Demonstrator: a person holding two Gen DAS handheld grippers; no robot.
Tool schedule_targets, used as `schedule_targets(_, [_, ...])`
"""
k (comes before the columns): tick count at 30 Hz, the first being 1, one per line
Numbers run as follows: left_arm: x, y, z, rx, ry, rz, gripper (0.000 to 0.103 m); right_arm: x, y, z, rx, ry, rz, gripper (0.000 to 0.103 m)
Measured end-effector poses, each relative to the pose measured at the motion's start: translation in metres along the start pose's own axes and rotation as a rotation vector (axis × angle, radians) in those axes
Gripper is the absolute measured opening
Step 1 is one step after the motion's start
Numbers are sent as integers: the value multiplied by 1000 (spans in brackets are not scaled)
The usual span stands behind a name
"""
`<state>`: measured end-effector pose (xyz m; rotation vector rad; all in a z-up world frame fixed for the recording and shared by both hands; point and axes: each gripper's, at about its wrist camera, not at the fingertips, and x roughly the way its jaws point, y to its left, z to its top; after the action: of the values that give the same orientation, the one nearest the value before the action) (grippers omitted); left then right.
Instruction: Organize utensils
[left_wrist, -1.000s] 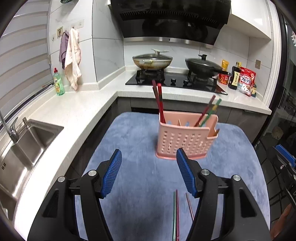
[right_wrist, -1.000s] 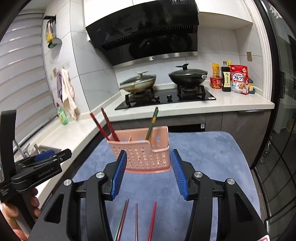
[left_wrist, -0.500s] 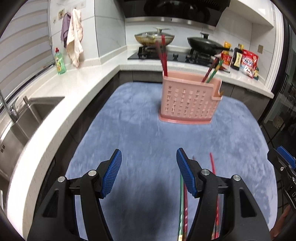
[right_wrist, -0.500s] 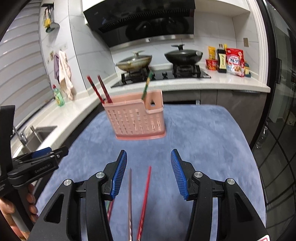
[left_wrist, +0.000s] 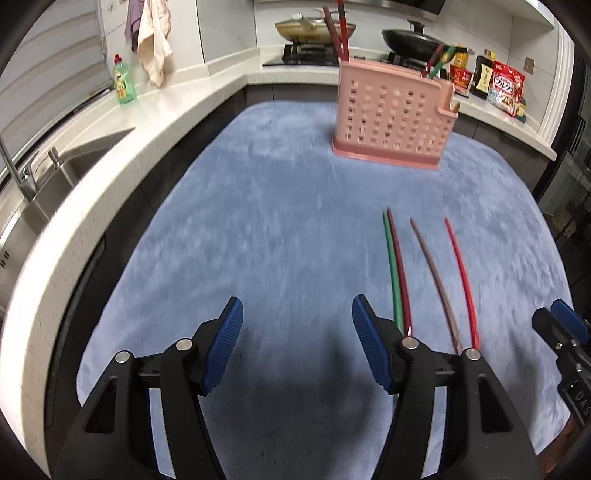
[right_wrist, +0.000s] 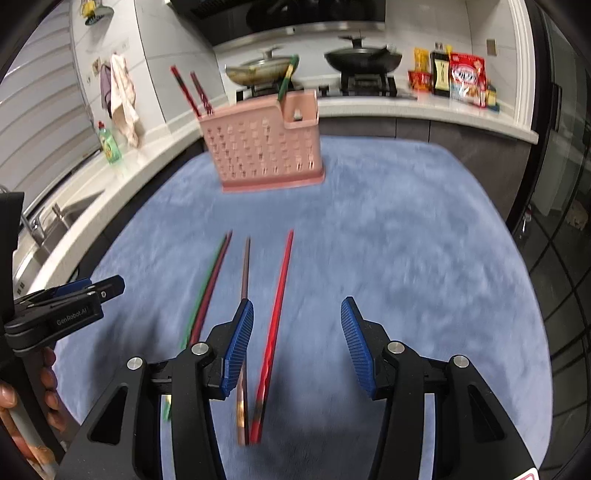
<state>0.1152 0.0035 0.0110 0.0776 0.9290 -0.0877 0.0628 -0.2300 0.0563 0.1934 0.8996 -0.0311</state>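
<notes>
Both claws, left (left_wrist: 297, 341) and right (right_wrist: 297, 341), were spread and held nothing; four chopsticks (right_wrist: 279, 291) lay on the tabletop (right_wrist: 406, 258) near the pink holder (right_wrist: 264, 146).

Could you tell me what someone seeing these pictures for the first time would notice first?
Probably the pink utensil holder, standing upright at the far end of the blue mat with a few chopsticks already poking out of it. Next, the four loose chopsticks lying side by side on the mat nearer the cameras. Both the left tool and the right tool are open above the mat, holding nothing.
</notes>
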Motion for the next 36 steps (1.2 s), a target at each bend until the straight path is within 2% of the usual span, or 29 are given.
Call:
schedule_targets(10, [5, 5, -30, -35, 35, -6, 59, 11, 9, -37, -27, 52, -20, 48])
schedule_targets(13, [6, 6, -37, -42, 43, -2, 63, 14, 12, -40, -36, 67, -11, 46])
schedule_targets(24, [9, 4, -48, -37, 67, -9, 63, 26, 19, -50, -58, 111, 0, 25])
schedule_targets(31, [10, 0, -54, -31, 80, -21, 64, 26, 18, -55, -58, 116, 6, 24])
schedule_targets(36, [8, -4, -59, -21, 85, -34, 64, 28, 18, -62, -61, 124, 3, 18])
